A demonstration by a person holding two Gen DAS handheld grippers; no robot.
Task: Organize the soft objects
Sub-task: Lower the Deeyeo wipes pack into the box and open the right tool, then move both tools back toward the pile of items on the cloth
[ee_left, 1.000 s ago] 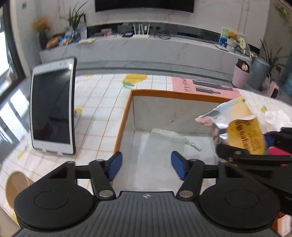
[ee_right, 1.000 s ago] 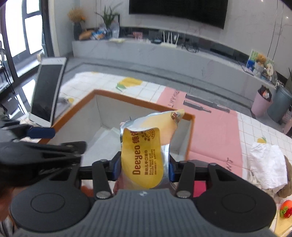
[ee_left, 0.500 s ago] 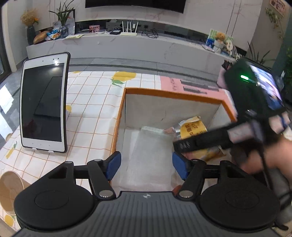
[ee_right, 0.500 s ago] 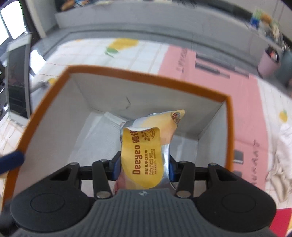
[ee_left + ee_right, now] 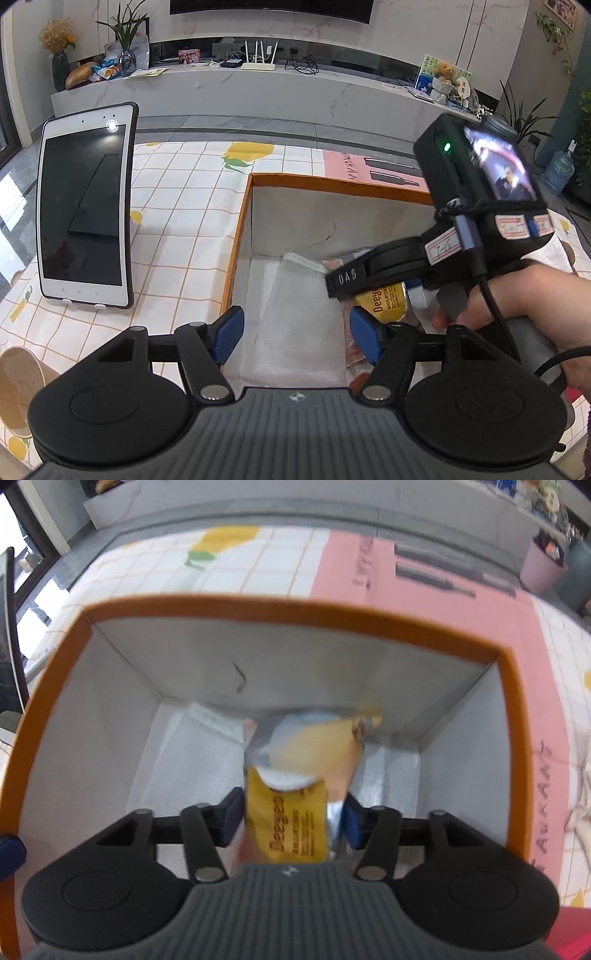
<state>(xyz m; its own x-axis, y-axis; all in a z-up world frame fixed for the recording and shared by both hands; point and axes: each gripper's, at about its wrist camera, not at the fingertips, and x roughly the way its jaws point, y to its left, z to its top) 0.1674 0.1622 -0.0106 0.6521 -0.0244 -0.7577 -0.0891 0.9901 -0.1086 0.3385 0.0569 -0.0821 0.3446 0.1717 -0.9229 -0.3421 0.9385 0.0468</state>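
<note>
An orange-rimmed white box stands on the table, also in the left wrist view. My right gripper is lowered into the box with a yellow and silver wet-wipes pack between its blue pads; the pack's far end touches the box floor. The jaws look slightly wider than the pack, but motion blur hides whether they still hold it. In the left wrist view the right gripper body covers most of the pack. My left gripper is open and empty over the box's near left edge.
A white foam sheet lines the box floor. A tablet stands upright left of the box. A pink mat lies behind and right of it. A brown cup sits at the near left. White cloth lies at right.
My right gripper has gone from above the box down into it with the pack, whose tip now meets the floor. The jaws seem a little wider. My left gripper stayed nearly still.
</note>
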